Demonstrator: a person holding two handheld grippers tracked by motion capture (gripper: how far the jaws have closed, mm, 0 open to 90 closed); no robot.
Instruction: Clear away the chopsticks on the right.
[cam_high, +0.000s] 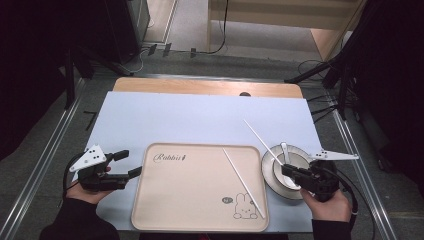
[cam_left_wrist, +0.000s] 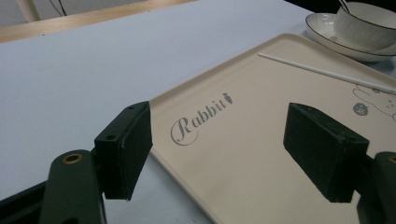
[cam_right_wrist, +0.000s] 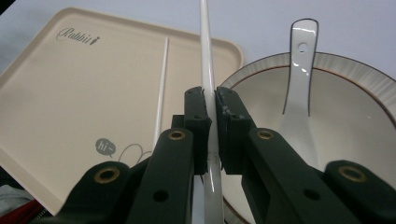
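1. White and slim, a chopstick (cam_right_wrist: 207, 88) is pinched between my right gripper (cam_right_wrist: 210, 100) pads; in the right gripper view it runs from the bottom centre of the frame straight up past the top edge.
2. Seen from the high view, that right gripper (cam_high: 290, 171) sits at the lower right of the frame, over the bowl (cam_high: 295, 172), and the held chopstick (cam_high: 261, 137) slants from it toward the upper left, out over the pale blue table cover (cam_high: 190, 117).
3. My left gripper (cam_left_wrist: 217, 149) has its jaws spread wide with nothing between them; the left gripper view looks past them onto the tray's "Rabbit" lettering.
4. From the high view, my left gripper (cam_high: 131, 163) lies at the lower left, just beside the left rim of the tray (cam_high: 150, 200).
5. Beige, that tray fills the lower middle of the high view, and a second chopstick (cam_high: 243, 182) lies on it, slanting from upper centre to its lower right corner.
6. A ceramic spoon (cam_right_wrist: 299, 79) rests in the bowl, handle pointing to the top of the right gripper view; the bowl sits on a saucer (cam_high: 267, 172) just right of the tray.
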